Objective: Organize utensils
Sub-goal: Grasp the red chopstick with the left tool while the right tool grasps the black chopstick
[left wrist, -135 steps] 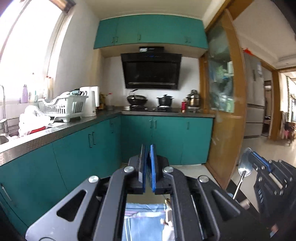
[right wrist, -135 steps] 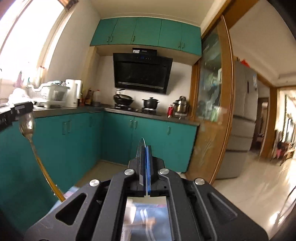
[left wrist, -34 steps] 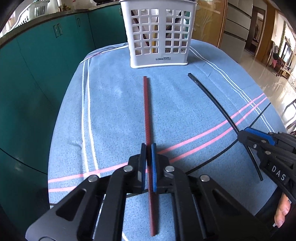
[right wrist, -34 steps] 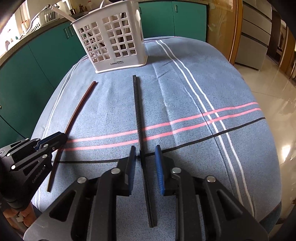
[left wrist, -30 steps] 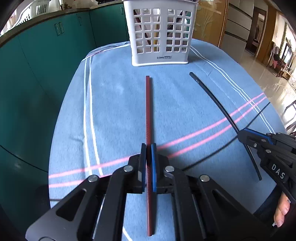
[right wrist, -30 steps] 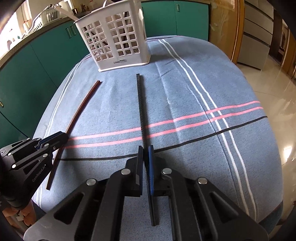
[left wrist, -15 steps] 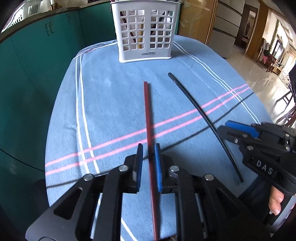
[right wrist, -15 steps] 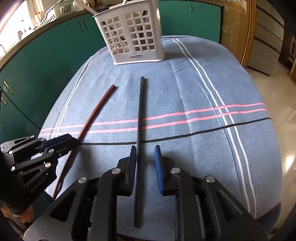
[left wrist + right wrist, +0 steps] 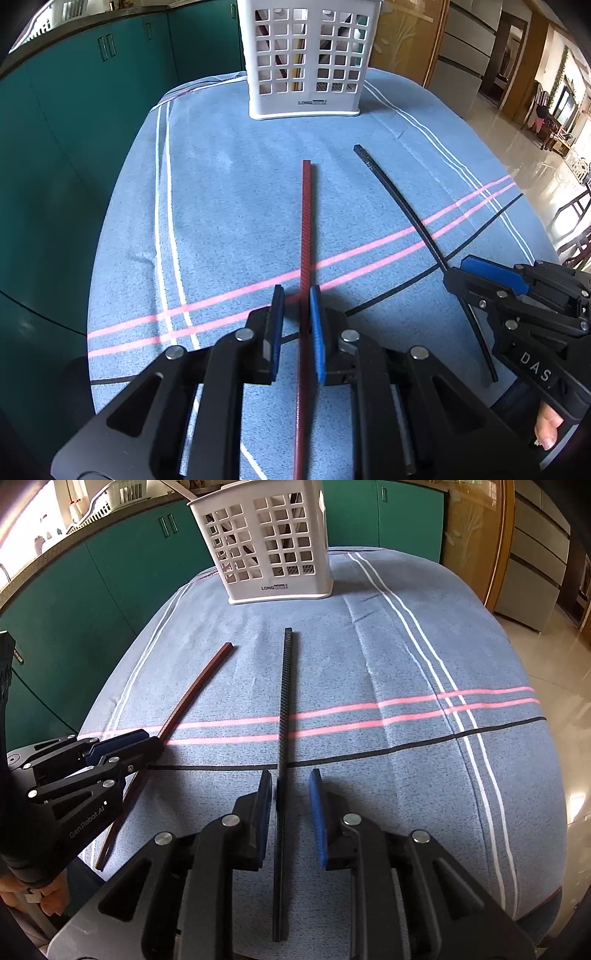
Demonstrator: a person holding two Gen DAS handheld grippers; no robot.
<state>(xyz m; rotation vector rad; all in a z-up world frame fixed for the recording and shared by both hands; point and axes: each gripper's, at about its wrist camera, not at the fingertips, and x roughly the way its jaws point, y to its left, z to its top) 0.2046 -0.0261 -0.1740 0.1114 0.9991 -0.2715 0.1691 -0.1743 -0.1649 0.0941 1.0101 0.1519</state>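
On blue striped cloth (image 9: 221,206): 2 chopsticks, long axes toward white basket (image 9: 306,59). Red chopstick (image 9: 306,229) lies between left gripper (image 9: 297,299) pads; black chopstick (image 9: 283,709) between right gripper (image 9: 290,779) pads. Both grippers' jaws have just been opening, now slightly spread, pinching nothing.

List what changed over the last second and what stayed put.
Both grippers let go: the left gripper opened off the red ridged chopstick, the right gripper off the black ridged chopstick. Both chopsticks lie on the blue striped cloth. The white plastic lattice basket stayed.
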